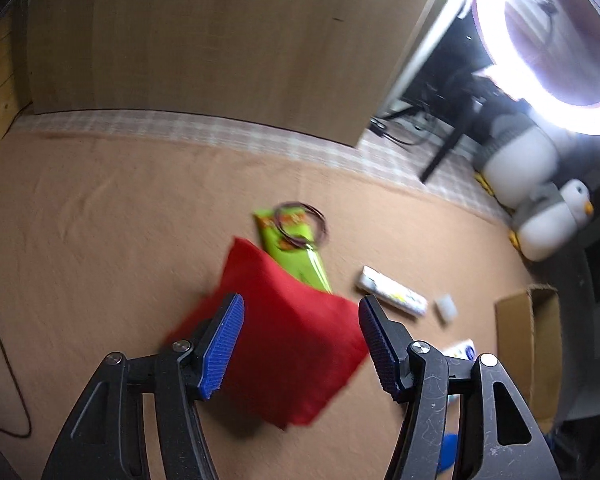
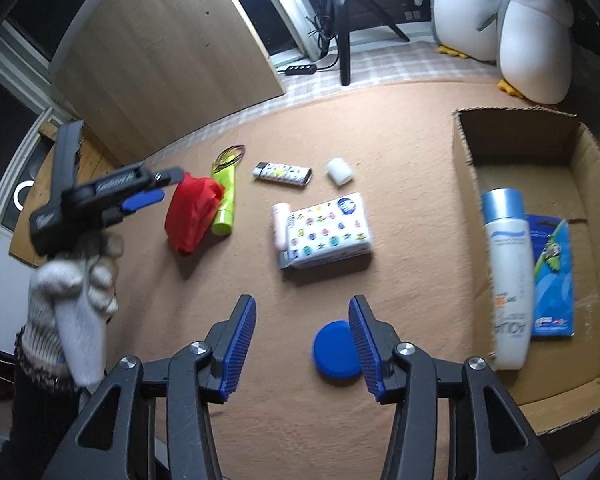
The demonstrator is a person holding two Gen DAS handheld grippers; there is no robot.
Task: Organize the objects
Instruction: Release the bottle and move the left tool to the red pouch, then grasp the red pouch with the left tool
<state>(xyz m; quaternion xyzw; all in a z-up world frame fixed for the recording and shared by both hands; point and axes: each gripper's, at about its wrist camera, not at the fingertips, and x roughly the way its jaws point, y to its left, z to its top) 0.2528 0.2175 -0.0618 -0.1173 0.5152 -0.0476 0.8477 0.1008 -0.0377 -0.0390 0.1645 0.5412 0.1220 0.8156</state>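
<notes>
Left hand-held gripper [image 1: 300, 344] released above red cloth [image 1: 284, 344], seemingly untouched, right hand-held gripper [image 2: 302, 346] unclenched, empty.

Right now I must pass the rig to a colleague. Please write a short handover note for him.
Left hand-held gripper: open, empty, above the red cloth.
Right hand-held gripper: open, empty, blue round lid beside one pad.
Done: white bottle and blue packet lie in the cardboard box.
Left on the mat: red cloth, green packet, rubber bands, lighter, small white block, patterned pack, pink tube, lid.
</notes>
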